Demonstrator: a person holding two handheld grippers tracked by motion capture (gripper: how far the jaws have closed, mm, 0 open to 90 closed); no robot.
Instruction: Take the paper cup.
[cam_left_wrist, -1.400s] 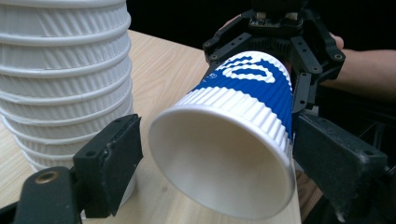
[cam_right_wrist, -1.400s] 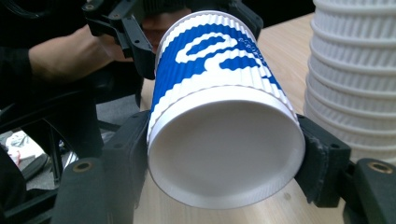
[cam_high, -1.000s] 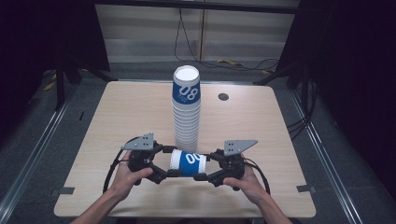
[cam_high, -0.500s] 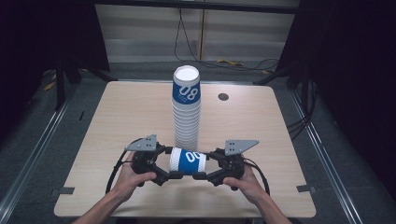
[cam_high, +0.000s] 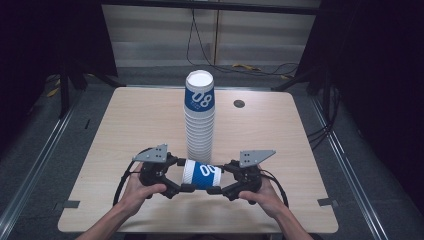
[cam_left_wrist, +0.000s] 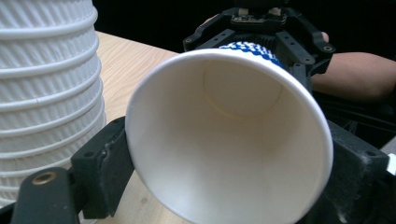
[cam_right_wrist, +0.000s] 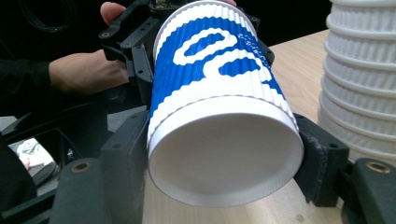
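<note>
Cup (cam_high: 201, 175) held on its side between both grippers, above the desk (cam_high: 130, 120) near the middle of its front edge, just in front of the foot of the cup stack (cam_high: 199, 120); compared with the frames a second and half a second back, nothing has shifted: same cup position, same hand spacing, stack unmoved. Judgement: a static hold, so the work in hand (probably pulling one cup free or passing it between grippers) has not advanced in this interval; both ends gripped at once suggests a handover or a pull-apart is pending.

Desk: pale wood, a small dark round insert (cam_high: 239, 103) near the far right edge.

Stack: tall column of white ribbed cups, topmost one with a blue band and white numerals, upright, mouth up, standing on the desk's centre line; apart from the held cup as far as the high view shows.

Cup: ribbed paper, blue band with white numerals, white rim and base; undented; interior clean and empty in the left gripper view.

Left gripper (cam_high: 176, 181): jaws clamped on the cup's mouth end, rim between the pads (cam_left_wrist: 105, 163).

Right gripper (cam_high: 227, 182): jaws narrow, clamped on the cup's base end (cam_right_wrist: 224, 158).
</note>
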